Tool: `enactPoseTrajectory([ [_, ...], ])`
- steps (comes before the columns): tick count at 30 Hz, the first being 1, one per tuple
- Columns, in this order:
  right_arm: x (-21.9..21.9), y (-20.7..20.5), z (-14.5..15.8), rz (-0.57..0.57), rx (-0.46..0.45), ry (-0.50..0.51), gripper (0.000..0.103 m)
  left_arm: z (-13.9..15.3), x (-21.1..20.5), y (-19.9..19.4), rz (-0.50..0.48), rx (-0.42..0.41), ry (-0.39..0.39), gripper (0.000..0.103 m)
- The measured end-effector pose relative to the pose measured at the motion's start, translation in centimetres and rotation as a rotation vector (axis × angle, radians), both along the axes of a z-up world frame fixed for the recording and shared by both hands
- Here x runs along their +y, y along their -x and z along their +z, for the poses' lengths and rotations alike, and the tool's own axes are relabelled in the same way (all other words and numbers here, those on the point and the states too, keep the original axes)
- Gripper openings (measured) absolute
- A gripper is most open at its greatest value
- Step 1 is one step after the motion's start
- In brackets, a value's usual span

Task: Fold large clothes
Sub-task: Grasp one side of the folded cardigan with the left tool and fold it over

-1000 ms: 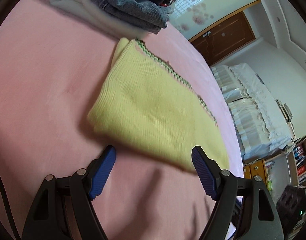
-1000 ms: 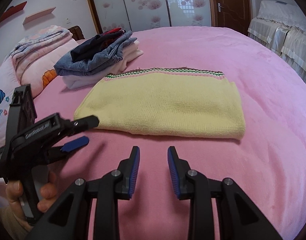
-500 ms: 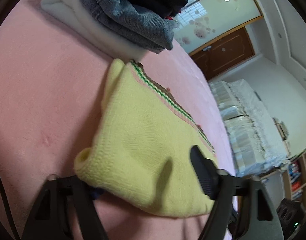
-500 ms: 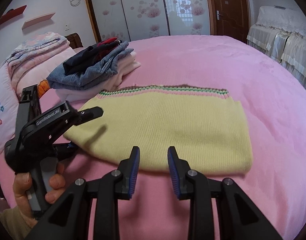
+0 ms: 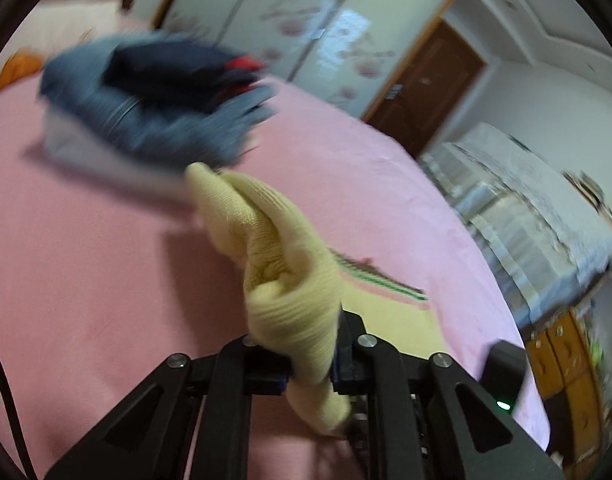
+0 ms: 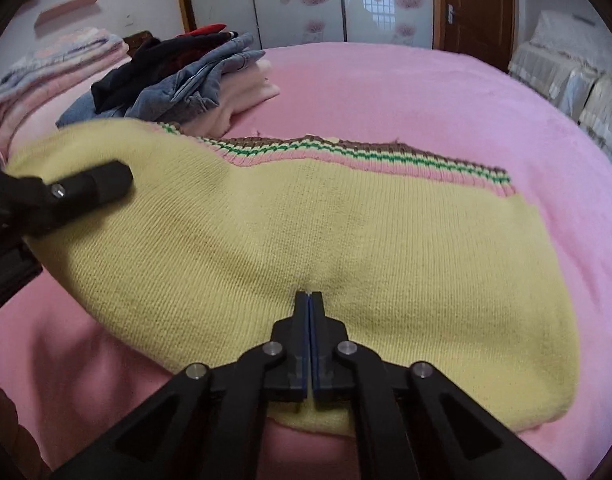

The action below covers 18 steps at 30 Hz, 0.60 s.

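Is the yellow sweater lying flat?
No. The left gripper has pinched one end of the yellow sweater and lifted it.

The left gripper (image 5: 310, 364) has just been closed on a bunched corner of the sweater (image 6: 346, 240), which is held raised. The right gripper (image 6: 310, 300) has just been closed, jaws together, tips pressed onto the knit.

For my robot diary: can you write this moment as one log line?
left gripper: shut on yellow sweater corner | right gripper: shut, tips on sweater
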State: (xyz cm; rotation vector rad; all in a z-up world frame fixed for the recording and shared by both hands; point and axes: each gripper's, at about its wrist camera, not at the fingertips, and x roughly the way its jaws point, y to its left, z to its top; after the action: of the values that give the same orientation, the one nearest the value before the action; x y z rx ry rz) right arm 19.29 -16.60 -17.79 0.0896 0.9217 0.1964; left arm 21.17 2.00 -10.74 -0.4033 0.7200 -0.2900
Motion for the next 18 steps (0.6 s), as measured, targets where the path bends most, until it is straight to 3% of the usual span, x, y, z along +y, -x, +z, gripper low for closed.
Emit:
enactPoseTrajectory([
  [4,-1.9,-0.3,-0.4,-0.013,0.040,-0.139,0.000,2.6,-4.6,-0.1,-0.124,-0.053,-0.062,0.011],
  [8,-4.9,0.7,0.0,-0.054,0.083,-0.303,0.000,3.4,-8.4,-0.2,-0.234,-0.069,-0.094,0.011],
  [10,-6.8,2.0,0.6,-0.092,0.075,-0.333,0.000,3.4,-10.3,0.2,-0.292,-0.071,-0.105,0.010],
  [13,-10.2,4.8,1.9,-0.160,0.036,-0.310,0.000,2.1,-13.6,0.2,-0.389,-0.033,-0.156,0.010],
  [18,-14.0,8.2,2.4,-0.230,0.026,-0.202,0.001,-3.9,-16.6,-0.5,-0.473,0.151,-0.177,0.010],
])
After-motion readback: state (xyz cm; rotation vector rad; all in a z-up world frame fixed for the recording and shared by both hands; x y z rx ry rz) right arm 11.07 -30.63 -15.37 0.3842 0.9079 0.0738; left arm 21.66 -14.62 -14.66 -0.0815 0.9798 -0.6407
